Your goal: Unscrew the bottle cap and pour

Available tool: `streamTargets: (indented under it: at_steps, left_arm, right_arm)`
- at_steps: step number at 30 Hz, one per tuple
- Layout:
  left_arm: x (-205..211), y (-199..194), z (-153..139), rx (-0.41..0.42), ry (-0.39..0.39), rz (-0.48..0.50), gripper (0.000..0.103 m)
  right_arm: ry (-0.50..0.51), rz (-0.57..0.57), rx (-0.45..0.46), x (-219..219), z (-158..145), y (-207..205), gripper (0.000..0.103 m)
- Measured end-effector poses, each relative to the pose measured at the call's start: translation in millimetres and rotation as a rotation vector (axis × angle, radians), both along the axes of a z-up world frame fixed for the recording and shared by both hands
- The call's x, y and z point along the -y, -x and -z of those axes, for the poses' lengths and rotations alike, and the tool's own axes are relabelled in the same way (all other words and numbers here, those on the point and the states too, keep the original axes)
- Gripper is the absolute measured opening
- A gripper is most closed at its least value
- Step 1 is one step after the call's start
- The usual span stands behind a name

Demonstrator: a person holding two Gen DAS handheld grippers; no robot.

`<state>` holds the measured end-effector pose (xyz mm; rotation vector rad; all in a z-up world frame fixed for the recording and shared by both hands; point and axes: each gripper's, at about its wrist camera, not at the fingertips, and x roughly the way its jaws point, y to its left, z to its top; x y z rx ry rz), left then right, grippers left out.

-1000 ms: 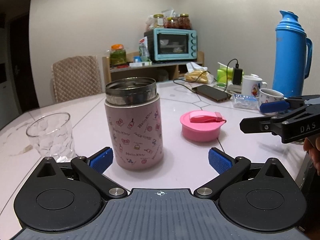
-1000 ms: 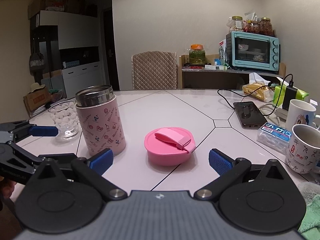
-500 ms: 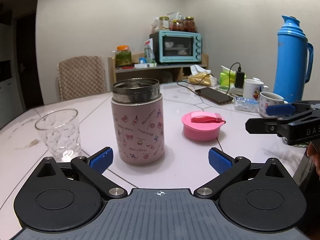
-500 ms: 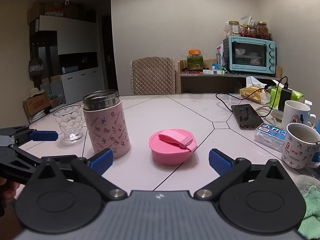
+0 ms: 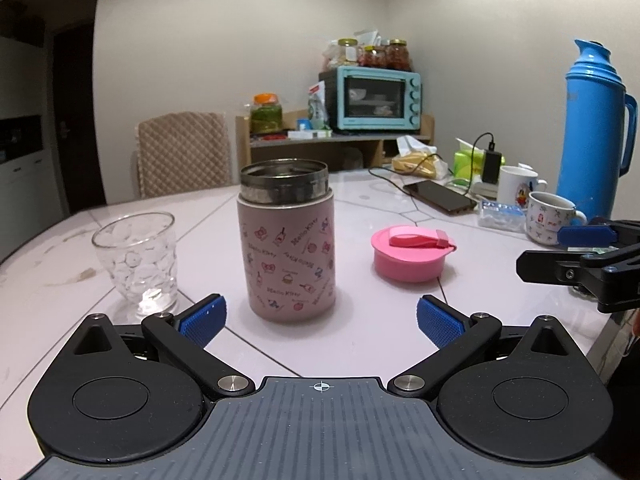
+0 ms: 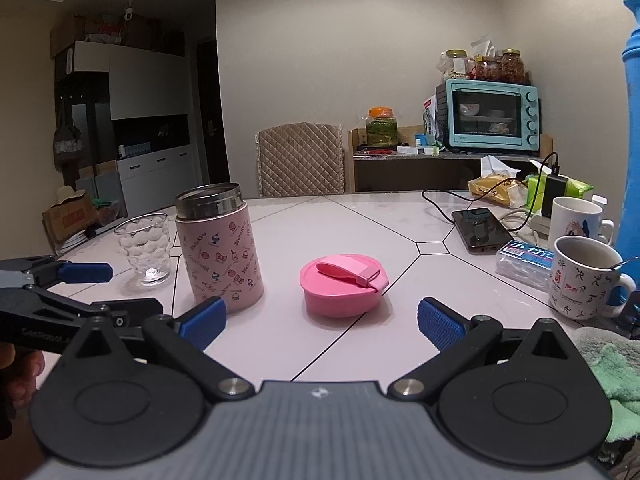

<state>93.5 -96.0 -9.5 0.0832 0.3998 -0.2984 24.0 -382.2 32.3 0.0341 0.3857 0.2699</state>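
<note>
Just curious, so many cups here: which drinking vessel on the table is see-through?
The dimpled glass tumbler, left of the pink Hello Kitty flask. The two mugs beside the blue thermos are opaque white.

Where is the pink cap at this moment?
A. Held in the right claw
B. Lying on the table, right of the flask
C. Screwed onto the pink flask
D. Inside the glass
B: the pink cap sits on the table, right of the open-mouthed flask.

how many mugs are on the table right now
2. A white mug stands near the charger at the table's right side; a patterned mug sits nearer the camera, beside the blue thermos. Clutter there could hide others.
</note>
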Motion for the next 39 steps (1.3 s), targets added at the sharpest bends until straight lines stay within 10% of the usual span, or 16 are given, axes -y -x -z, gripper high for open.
streamTargets:
  at_steps: [39]
  left_arm:
    - [6, 55, -3, 0.040, 0.014, -0.066, 0.103]
  right_arm:
    - [-0.009, 0.096, 0.048, 3, -5, 61, 0.103]
